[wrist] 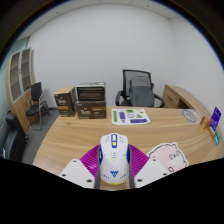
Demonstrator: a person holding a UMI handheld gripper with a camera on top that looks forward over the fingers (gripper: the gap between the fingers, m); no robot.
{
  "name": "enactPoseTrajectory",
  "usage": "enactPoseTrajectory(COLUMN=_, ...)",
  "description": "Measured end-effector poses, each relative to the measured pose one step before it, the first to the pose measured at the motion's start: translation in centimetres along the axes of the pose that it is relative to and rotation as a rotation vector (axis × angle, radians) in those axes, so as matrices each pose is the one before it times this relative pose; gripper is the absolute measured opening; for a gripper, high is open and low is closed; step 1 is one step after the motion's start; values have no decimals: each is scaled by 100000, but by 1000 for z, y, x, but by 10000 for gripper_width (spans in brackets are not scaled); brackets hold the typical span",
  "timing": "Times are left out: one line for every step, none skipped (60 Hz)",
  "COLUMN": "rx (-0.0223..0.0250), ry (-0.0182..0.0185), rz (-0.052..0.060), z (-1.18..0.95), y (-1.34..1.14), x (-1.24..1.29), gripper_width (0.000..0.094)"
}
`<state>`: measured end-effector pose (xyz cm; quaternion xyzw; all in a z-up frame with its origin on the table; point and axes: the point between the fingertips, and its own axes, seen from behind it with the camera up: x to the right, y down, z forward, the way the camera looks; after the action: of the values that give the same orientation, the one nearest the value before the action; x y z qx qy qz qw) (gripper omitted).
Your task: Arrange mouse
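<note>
White computer mouse [114, 158] sits low centre of frame, clamped between my gripper [114, 170]'s 2 magenta pads [92, 160] so I can carry it over the wooden table [70, 135] for placing, I judge.

The mouse [114, 158] sits on the table [70, 140] between the two fingers [84, 170], which flank it at nine and three o'clock; whether they touch it cannot be told. A mat [166, 156] lies on the table just at three o'clock of the mouse. At twelve o'clock, farther along the table, lies a sheet of paper [130, 117]. Beyond it, at one o'clock, an office chair [138, 90] stands behind the table. At eleven o'clock, small crates [90, 101] rest at the far edge. A chair [38, 100] stands at ten o'clock, off the table.
</note>
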<state>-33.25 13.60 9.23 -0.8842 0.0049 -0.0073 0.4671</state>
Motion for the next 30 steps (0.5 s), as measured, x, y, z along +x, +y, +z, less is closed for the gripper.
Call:
enactPoseTrajectory(rx=-12, ry=1726, rz=148, z=-4, y=-18, x=1559, gripper_width=382)
enactPoseTrajectory(rx=-106, ry=1585, rz=252, z=71, y=16, x=1560, gripper_width=382)
enactPoseTrajectory(rx=-211, ry=1101, rz=329, z=271, y=97, x=1551, gripper_width=382)
enactPoseTrajectory(rx=-177, ry=1197, rz=335, z=162, y=92, x=1491, gripper_width=382)
enactPoseTrajectory(rx=-127, ry=1017, rz=244, z=265, y=96, x=1416, gripper_width=382)
enactPoseTrajectory(rx=-172, ry=983, rz=278, z=316, y=131, x=1409, gripper_width=382)
enactPoseTrajectory(rx=-364, ry=999, rz=221, z=363, y=212, x=1378, gripper_width=382)
enactPoseTrajectory(rx=-686, ry=907, rz=129, z=371, y=310, x=1344, gripper_width=380)
enactPoseTrajectory(rx=-931, ry=763, rz=7, z=425, y=405, x=1264, gripper_width=381)
enactPoseTrajectory(rx=-949, ry=697, rz=-2, z=397, y=410, x=1191, gripper_width=380)
enactPoseTrajectory(rx=-933, ry=546, rz=49, z=392, y=425, x=1088, gripper_width=381)
enactPoseTrajectory(rx=-807, ry=209, rz=-4, z=518, y=476, x=959, gripper_width=380)
enactPoseTrajectory(rx=-962, ry=-14, rz=-16, z=431, y=459, x=863, gripper_width=381)
enactPoseTrajectory(rx=-1008, ry=-167, rz=-37, z=457, y=467, x=749, gripper_width=380)
enactPoseTrajectory(rx=-998, ry=-279, rz=-29, z=421, y=463, x=674, gripper_width=381)
enactPoseTrajectory(rx=-914, ry=-408, rz=-111, z=389, y=448, x=581, gripper_width=380)
enactPoseTrajectory(rx=-935, ry=-492, rz=-236, z=353, y=437, x=508, gripper_width=380)
enactPoseTrajectory(rx=-827, ry=-450, rz=-264, z=359, y=429, x=459, gripper_width=381)
enactPoseTrajectory(rx=-784, ry=-448, rz=-139, z=324, y=422, x=410, gripper_width=381)
enactPoseTrajectory(rx=-762, ry=-262, rz=152, z=275, y=512, x=282, gripper_width=382)
enactPoseTrajectory(rx=-906, ry=-381, rz=148, z=255, y=413, x=311, gripper_width=383)
enactPoseTrajectory(rx=-1035, ry=-474, rz=197, z=242, y=390, x=204, gripper_width=381)
enactPoseTrajectory(rx=-1066, ry=-518, rz=243, z=214, y=453, x=163, gripper_width=380)
enactPoseTrajectory(rx=-1209, ry=-753, rz=285, z=182, y=525, x=17, gripper_width=383)
enactPoseTrajectory(rx=1386, ry=-1000, rz=943, z=-46, y=-331, x=-28, gripper_width=386)
enactPoseTrajectory(rx=1780, ry=-682, rz=525, z=144, y=-65, x=-50, gripper_width=384)
enactPoseTrajectory(rx=-510, ry=-645, rz=-94, z=42, y=287, x=1, gripper_width=385)
enactPoseTrajectory(rx=663, ry=-474, rz=-202, z=14, y=-229, x=-14, gripper_width=386)
enactPoseTrajectory(rx=271, ry=-427, rz=-132, z=71, y=89, x=33, gripper_width=387)
enactPoseTrajectory(rx=-442, ry=-205, rz=-32, z=8, y=51, x=-32, gripper_width=388)
